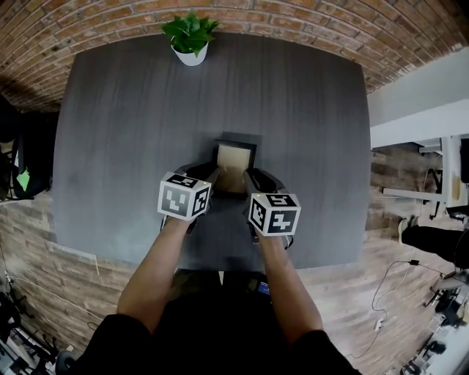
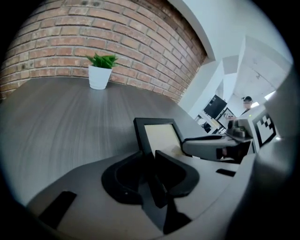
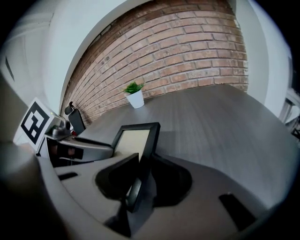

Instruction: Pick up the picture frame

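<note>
The left gripper (image 1: 207, 173), held in the person's left hand, pointed forward and down over the grey desk (image 1: 124, 139). Its marker cube sat on top, on the side nearer the person. In the left gripper view, its two dark jaws stood narrow, closed on the left black border of the picture frame (image 2: 158, 135), and the border ran straight up between the pads. The frame's pale inner panel lay just ahead of this gripper and a little to its right.

Between the two grippers the frame spanned the gap, its long sides running away from the person and its far end reaching beyond both sets of fingertips. Whether that far end touched the desk or hung clear of it could not be told.

The right gripper (image 1: 253, 177) mirrored the first, just beside it at about the same height and pointing down at a similar slant. In the right gripper view its jaws were drawn in tight on the frame's right black border, with the edge caught between the pads and the pale panel just to this gripper's left. Each gripper's view showed the other gripper across the frame.

Well ahead of both grippers, at the desk's far edge, a potted plant (image 1: 190, 38) in a white pot stood upright against the brick wall (image 1: 293, 15).
</note>
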Demonstrator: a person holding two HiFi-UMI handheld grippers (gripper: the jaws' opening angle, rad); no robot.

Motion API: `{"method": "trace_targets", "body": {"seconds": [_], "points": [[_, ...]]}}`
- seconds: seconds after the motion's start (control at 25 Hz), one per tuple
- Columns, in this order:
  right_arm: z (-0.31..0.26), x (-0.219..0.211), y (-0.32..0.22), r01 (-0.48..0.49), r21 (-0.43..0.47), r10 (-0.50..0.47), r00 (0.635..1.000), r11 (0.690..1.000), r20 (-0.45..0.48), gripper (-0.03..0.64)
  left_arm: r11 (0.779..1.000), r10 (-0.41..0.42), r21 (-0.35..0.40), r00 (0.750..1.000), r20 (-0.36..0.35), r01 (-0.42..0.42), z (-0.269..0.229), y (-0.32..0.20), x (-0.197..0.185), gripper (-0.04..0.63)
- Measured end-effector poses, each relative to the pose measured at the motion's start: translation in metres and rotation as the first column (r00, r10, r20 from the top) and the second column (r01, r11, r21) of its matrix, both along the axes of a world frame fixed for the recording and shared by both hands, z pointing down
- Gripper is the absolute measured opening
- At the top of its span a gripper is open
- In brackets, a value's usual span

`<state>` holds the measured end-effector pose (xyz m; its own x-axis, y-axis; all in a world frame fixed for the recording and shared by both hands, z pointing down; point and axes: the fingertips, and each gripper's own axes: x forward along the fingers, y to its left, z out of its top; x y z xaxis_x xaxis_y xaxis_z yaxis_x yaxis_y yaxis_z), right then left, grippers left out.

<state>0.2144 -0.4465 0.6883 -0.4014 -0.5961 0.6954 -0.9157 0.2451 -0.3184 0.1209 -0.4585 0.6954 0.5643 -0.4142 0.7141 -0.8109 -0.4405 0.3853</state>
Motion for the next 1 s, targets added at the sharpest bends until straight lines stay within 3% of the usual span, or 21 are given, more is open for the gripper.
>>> {"method": "trace_targets", "body": {"seconds": [0.28,0.48,0.68,1.0], "points": [[-0.064,-0.007,-0.005,0.000,0.133,0.002,1.000,0.991,-0.016,0.090,0.989,0.012,0.148,0.999,-0.049,-0.005,-0.070,-0.003,-0.007,0.080],[-0.130,-0.010,-0.006,-0.031,0.274,0.041,0.999,0.961,-0.030,0.087,0.957,0.041,0.288,0.995,-0.086,-0.015,-0.137,-0.002,-0.011,0.077],[-0.196,-0.010,0.000,-0.041,0.408,0.061,0.997,0.912,-0.037,0.083,0.904,0.068,0.428,0.991,-0.112,-0.013,-0.203,0.006,-0.014,0.071],[-0.284,-0.005,0.025,-0.040,0.578,0.076,0.996,0.815,-0.038,0.079,0.784,0.082,0.621,0.991,-0.102,-0.001,-0.286,0.028,-0.008,0.071]]}}
